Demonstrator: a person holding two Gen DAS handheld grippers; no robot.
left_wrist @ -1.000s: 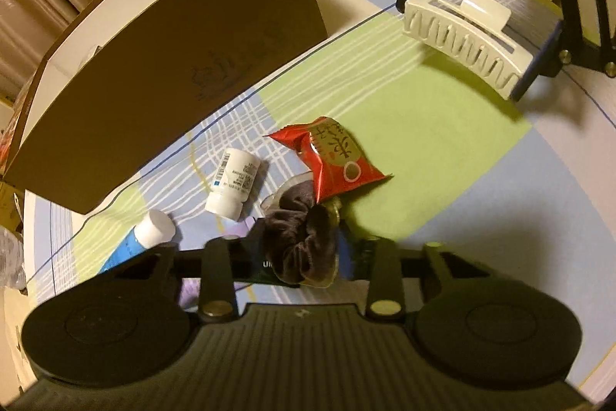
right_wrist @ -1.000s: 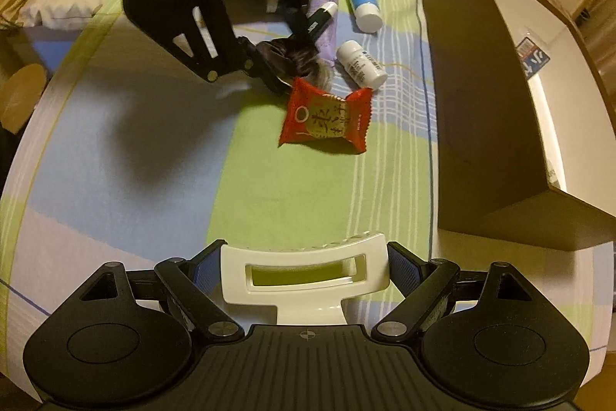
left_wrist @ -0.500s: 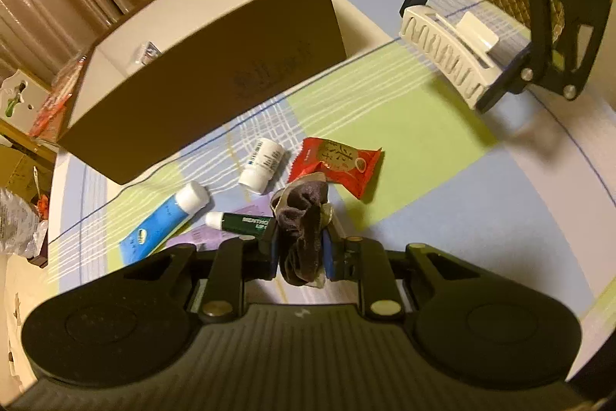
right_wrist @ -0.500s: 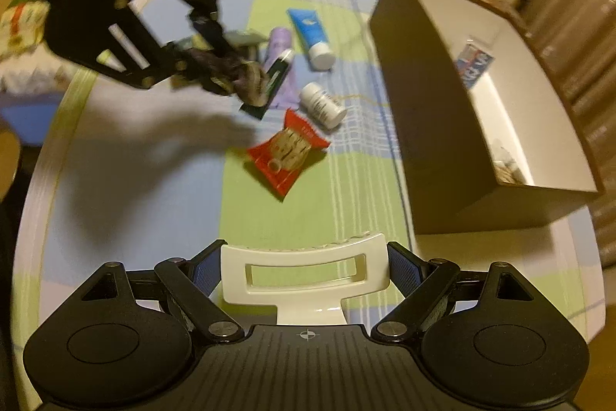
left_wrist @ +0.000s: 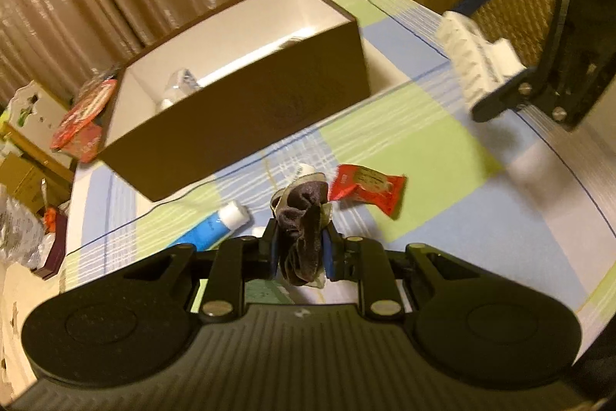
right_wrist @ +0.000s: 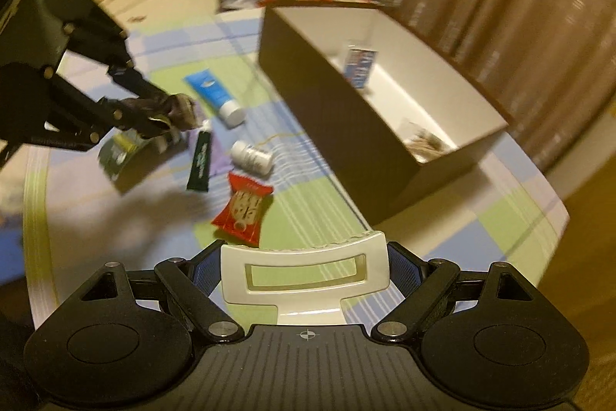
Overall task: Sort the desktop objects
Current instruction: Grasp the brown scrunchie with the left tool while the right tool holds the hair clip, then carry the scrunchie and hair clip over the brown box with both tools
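The left gripper (left_wrist: 299, 251) has its jaws pinched narrow on a dark scrunchie (left_wrist: 302, 218), held above the checked cloth. Beyond it, the open brown box (left_wrist: 246, 110) stands with a few items inside. The right gripper (right_wrist: 304, 270) clamps a white hair claw (right_wrist: 304, 272) across its width, also aloft. Both picks look done — the carry is in hand. Next, each of the 2 loads needs bringing over the box rim before release.
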